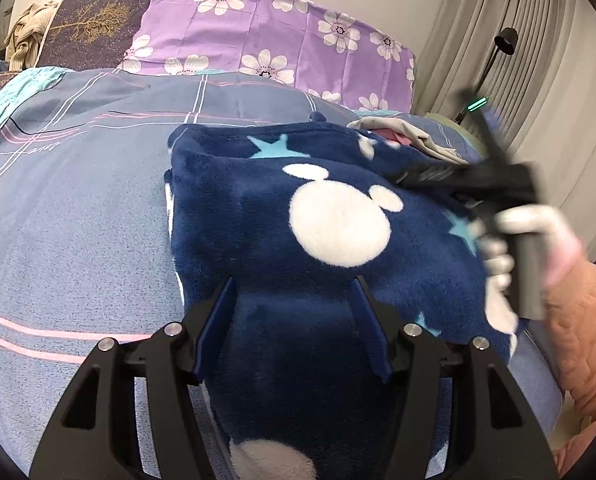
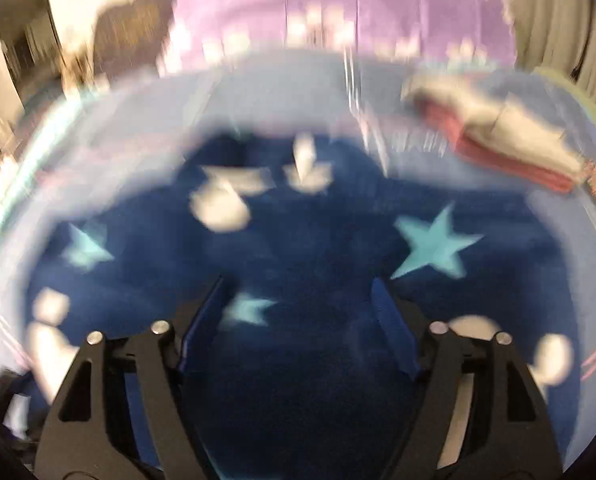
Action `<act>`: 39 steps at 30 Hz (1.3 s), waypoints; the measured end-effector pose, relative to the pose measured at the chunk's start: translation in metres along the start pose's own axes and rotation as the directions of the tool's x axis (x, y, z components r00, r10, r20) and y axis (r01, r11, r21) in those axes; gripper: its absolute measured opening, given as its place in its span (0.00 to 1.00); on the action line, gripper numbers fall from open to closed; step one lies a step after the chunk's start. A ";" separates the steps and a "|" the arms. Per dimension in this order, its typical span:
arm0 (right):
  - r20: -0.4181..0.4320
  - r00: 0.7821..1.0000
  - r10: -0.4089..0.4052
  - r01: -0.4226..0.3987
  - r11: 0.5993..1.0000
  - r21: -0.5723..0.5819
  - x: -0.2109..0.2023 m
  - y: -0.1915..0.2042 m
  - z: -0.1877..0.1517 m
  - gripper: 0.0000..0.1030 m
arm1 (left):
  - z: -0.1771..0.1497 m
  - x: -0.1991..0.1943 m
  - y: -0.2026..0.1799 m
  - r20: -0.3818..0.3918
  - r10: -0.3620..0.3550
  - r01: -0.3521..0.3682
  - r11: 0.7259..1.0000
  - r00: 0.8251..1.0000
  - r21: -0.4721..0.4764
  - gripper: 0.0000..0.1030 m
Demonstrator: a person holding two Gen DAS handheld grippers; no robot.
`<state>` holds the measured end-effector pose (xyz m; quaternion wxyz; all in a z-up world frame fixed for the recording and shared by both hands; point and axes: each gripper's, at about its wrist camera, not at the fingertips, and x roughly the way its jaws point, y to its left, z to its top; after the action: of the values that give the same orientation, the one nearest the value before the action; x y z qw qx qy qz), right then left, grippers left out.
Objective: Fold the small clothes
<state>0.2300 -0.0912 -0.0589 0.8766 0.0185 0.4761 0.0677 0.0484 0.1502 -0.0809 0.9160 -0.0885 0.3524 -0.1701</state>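
The navy fleece garment (image 1: 298, 216), with white mouse-head shapes and light blue stars, is lying on the bed (image 1: 78, 208), on a blue-grey cover with pink and white lines. It is looking partly folded, with one layer lying over another at its far edge.

The left tool (image 1: 294, 300) is reaching over the near part of the garment. A raised fold of the fleece is sitting between its two blue fingers (image 1: 224, 312), and the fingers are standing about half apart. I cannot tell if the pads are pressing the cloth or only standing beside it.

The right tool (image 2: 301, 300) is hanging over the spread fleece (image 2: 298, 240) with its jaws wide apart, and nothing is held between them. This view is very blurred. In the left view the right tool (image 1: 421, 174) is appearing over the garment's right side, held by a hand (image 1: 537, 236) in a peach sleeve.

Behind the garment, a small pile of beige and red clothes (image 2: 497, 136) is lying on the bed, and a purple flowered pillow (image 1: 274, 36) is standing at the head.
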 end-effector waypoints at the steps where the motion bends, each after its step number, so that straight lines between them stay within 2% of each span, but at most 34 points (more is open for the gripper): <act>1: -0.015 1.000 0.025 -0.025 0.999 0.025 0.011 -0.006 0.003 0.81 | -0.001 0.000 -0.002 -0.001 0.007 -0.007 1.000 1.000 0.005 0.59; 3: -0.034 0.999 0.008 -0.007 1.000 0.025 0.012 -0.005 0.011 0.82 | -0.001 0.000 -0.003 0.001 0.011 -0.011 1.000 1.000 0.007 0.59; 4: -0.025 0.999 -0.032 0.031 0.999 -0.013 0.012 0.003 0.010 0.82 | -0.001 0.000 -0.002 0.001 0.007 -0.007 1.000 1.000 0.003 0.59; 6: 0.002 0.998 -0.055 0.055 0.998 -0.033 0.008 0.007 0.007 0.82 | -0.002 0.000 -0.001 0.003 0.000 0.000 1.000 1.000 -0.005 0.59; 7: 0.008 0.999 -0.047 0.047 0.998 -0.029 0.007 0.006 0.006 0.82 | -0.002 -0.001 -0.001 0.004 -0.001 0.001 1.000 1.000 -0.005 0.59; 10: 0.036 0.998 0.052 -0.053 0.998 0.031 -0.004 -0.010 0.002 0.79 | -0.002 -0.001 -0.001 0.005 0.001 -0.001 1.000 1.000 -0.002 0.60; 12: 0.073 0.995 0.065 -0.069 0.997 0.045 -0.021 -0.016 -0.003 0.79 | -0.002 -0.001 -0.001 0.007 0.003 -0.003 1.000 1.000 -0.002 0.60; 14: 0.109 0.993 0.046 -0.048 0.999 0.022 -0.042 -0.015 -0.014 0.79 | -0.003 -0.001 -0.001 0.008 0.003 -0.003 1.000 1.000 -0.004 0.60; 19: 0.124 0.985 0.118 -0.115 0.993 -0.026 -0.093 -0.007 -0.067 0.79 | -0.002 -0.001 -0.001 0.010 0.004 -0.004 1.000 1.000 -0.003 0.60; 22: 0.055 0.996 0.074 -0.076 0.997 0.027 -0.085 -0.011 -0.112 0.80 | -0.002 -0.001 -0.002 0.010 0.000 0.000 1.000 1.000 -0.003 0.62; 23: 0.107 0.992 0.061 -0.060 0.998 -0.014 -0.081 -0.009 -0.124 0.80 | -0.002 -0.002 -0.002 0.011 -0.003 0.003 1.000 1.000 -0.002 0.62; 25: 0.131 0.991 0.033 -0.024 0.997 -0.070 -0.082 -0.002 -0.125 0.81 | -0.002 -0.001 -0.004 0.008 0.000 0.000 1.000 1.000 0.004 0.64; 28: 0.082 0.994 0.069 -0.071 0.997 0.025 -0.089 -0.010 -0.111 0.80 | -0.001 -0.003 -0.005 0.016 0.007 -0.007 1.000 1.000 0.006 0.64; 29: 0.095 0.993 0.065 -0.067 0.998 0.017 -0.097 -0.008 -0.110 0.80 | -0.002 -0.006 -0.005 0.025 0.011 -0.011 1.000 1.000 0.002 0.64; 31: 0.148 0.988 0.051 -0.040 0.996 -0.077 -0.114 0.007 -0.119 0.80 | -0.004 -0.016 -0.002 0.046 0.005 -0.004 1.000 0.999 -0.020 0.65; 33: 0.205 0.977 0.057 -0.008 0.973 -0.230 -0.132 0.035 -0.139 0.80 | -0.005 -0.028 0.006 0.060 -0.001 0.004 0.999 0.998 -0.051 0.65; 34: 0.223 0.972 0.070 -0.001 0.955 -0.297 -0.138 0.047 -0.148 0.80 | -0.006 -0.033 0.011 0.060 0.017 -0.014 0.998 0.998 -0.064 0.65; 36: 0.238 0.963 0.125 -0.004 0.892 -0.451 -0.148 0.077 -0.172 0.79 | -0.010 -0.041 0.021 0.054 0.089 -0.084 0.993 0.995 -0.077 0.65; 39: 0.252 0.948 0.197 0.008 0.774 -0.633 -0.154 0.120 -0.205 0.79 | -0.014 -0.047 0.038 0.046 0.090 -0.083 0.987 0.995 -0.134 0.65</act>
<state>-0.0364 0.0000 -0.0306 0.8904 -0.2395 0.2841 0.2629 0.0154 0.2028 -0.0731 0.9235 -0.1382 0.3424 -0.1042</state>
